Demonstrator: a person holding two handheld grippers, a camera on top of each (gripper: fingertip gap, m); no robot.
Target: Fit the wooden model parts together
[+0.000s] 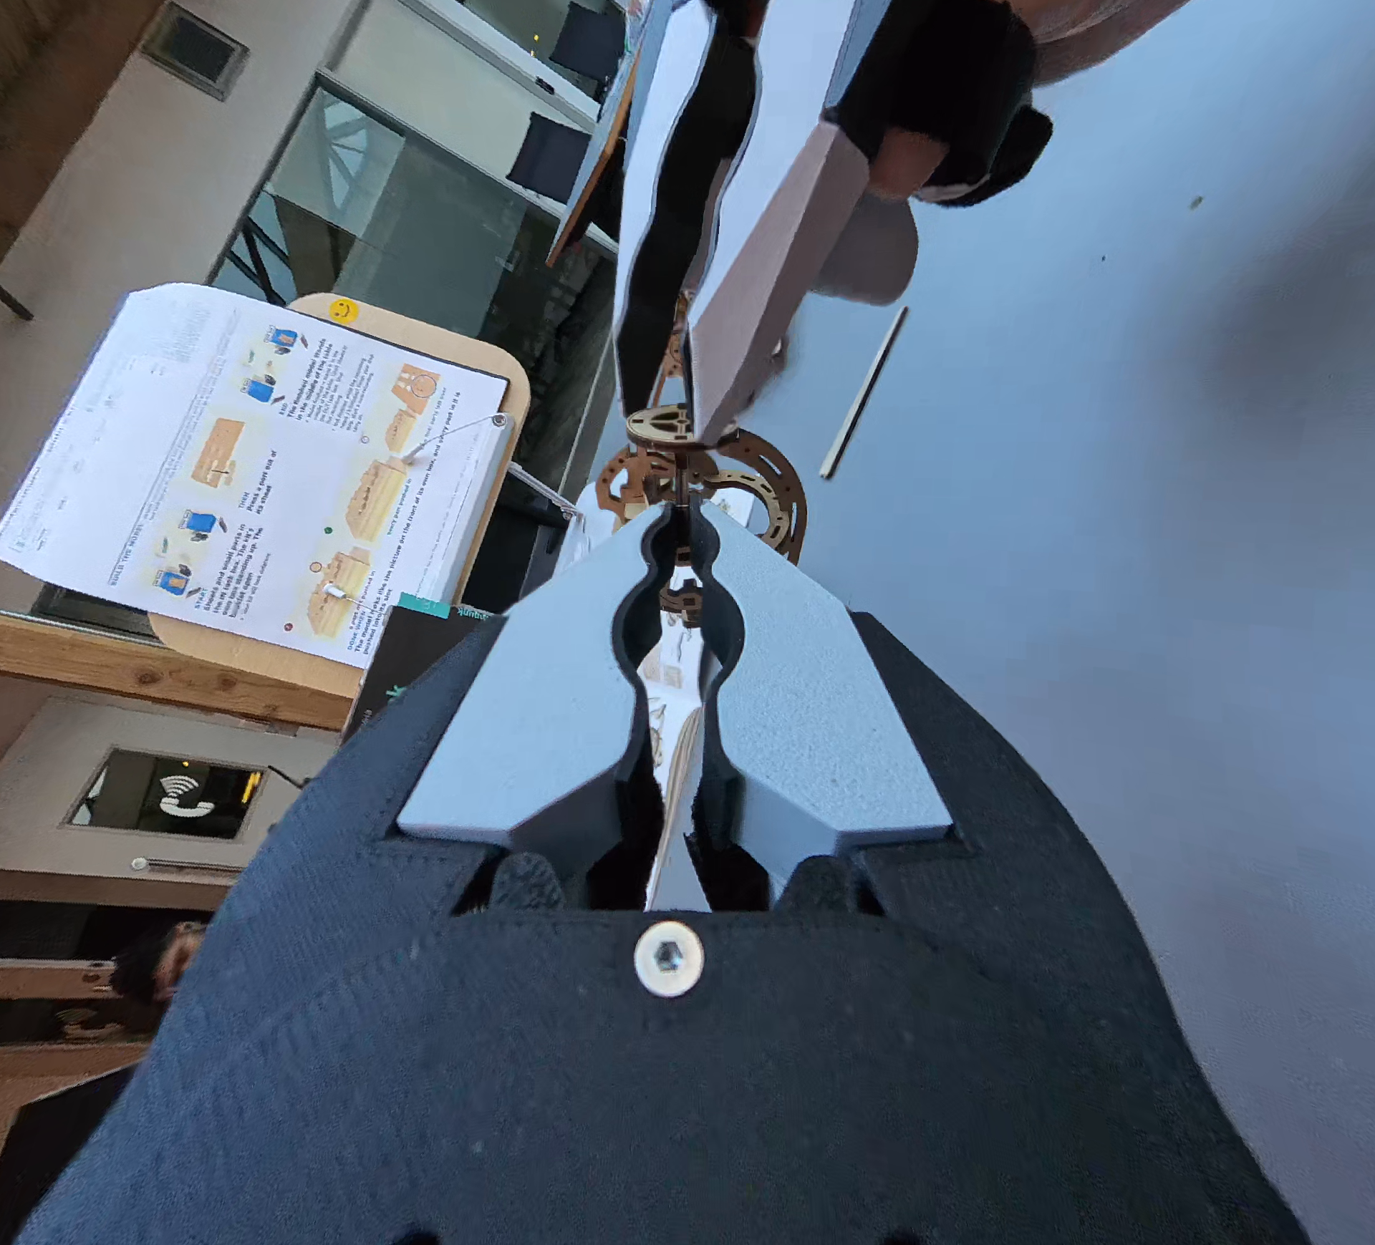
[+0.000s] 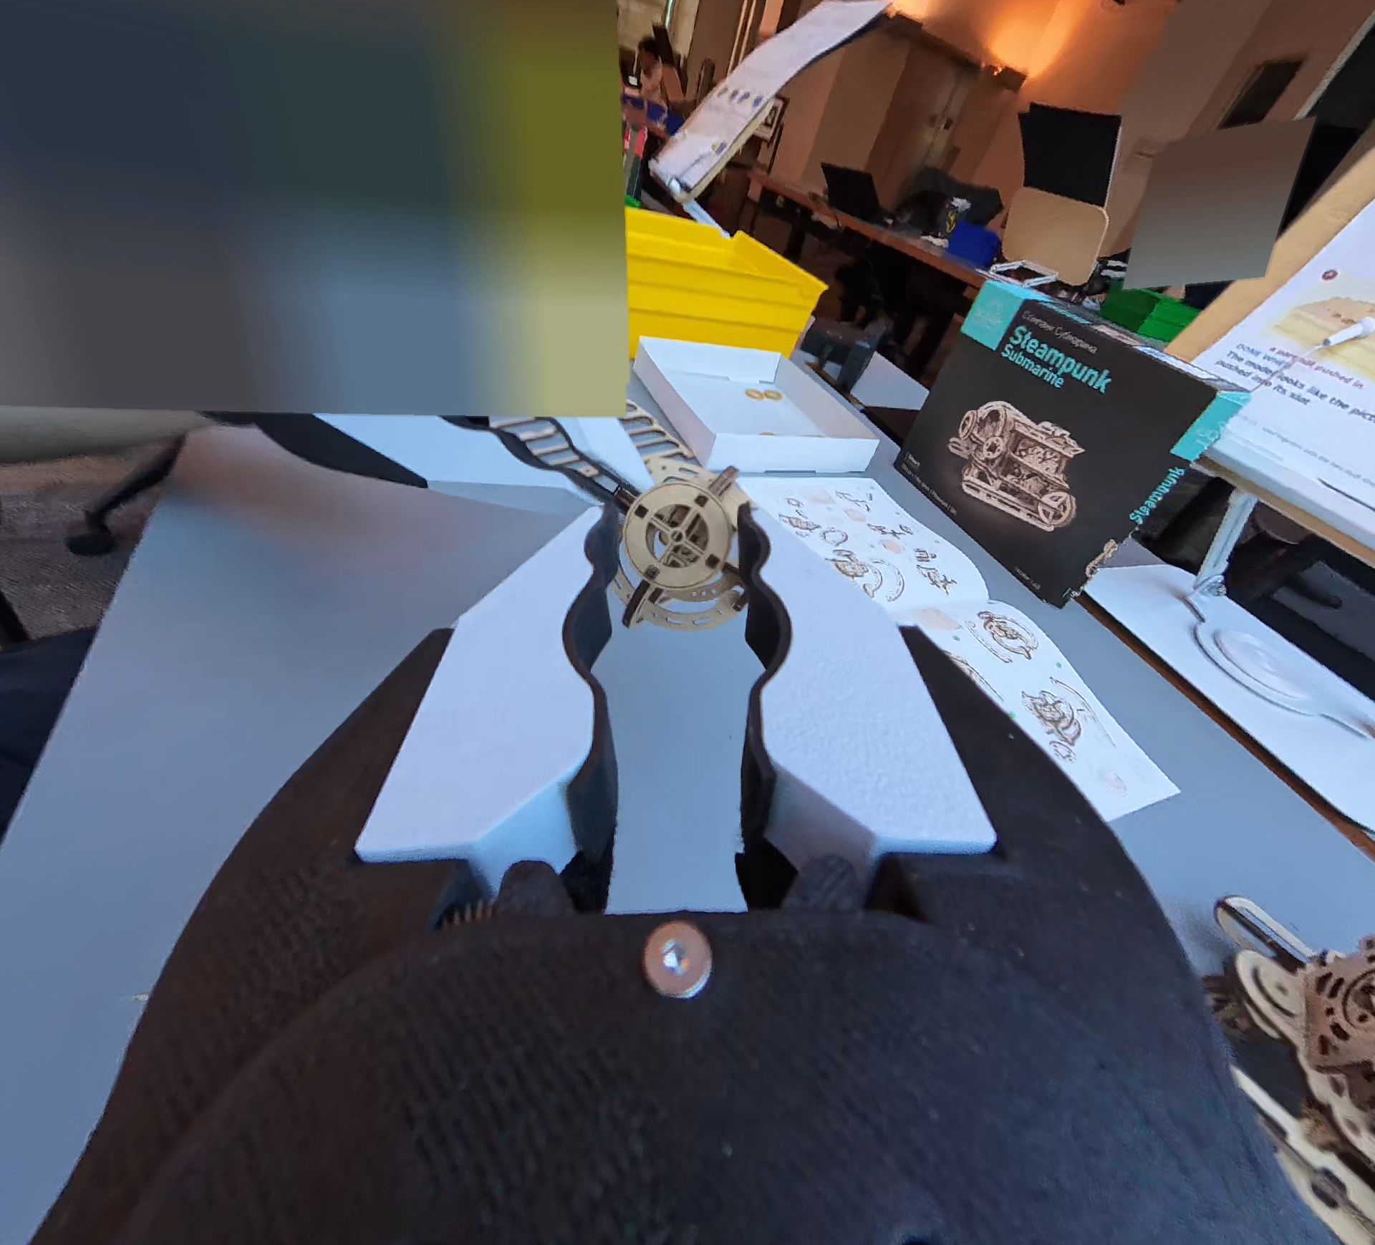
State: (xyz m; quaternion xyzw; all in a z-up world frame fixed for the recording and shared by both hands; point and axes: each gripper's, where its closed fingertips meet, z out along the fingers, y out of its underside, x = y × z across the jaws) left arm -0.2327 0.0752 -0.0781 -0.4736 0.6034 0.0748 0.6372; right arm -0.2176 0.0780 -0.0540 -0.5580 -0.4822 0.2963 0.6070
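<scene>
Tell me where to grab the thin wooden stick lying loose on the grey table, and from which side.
Grip the thin wooden stick near its middle, coming straight down from above, fingers closing across its narrow width. It lies flat and alone on the grey table, so its long sides are probably the only faces to pinch.

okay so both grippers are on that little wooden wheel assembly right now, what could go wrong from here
1. The left gripper pinches only a thin stem of the wooden assembly; twisting could snap it.
2. The right gripper holds the small spoked disc by its edges; hard pressing might crack the spokes or make it slip out.
3. The assembly is held above the grey table; a dropped piece could land among the open instruction booklet and the other parts.
</scene>
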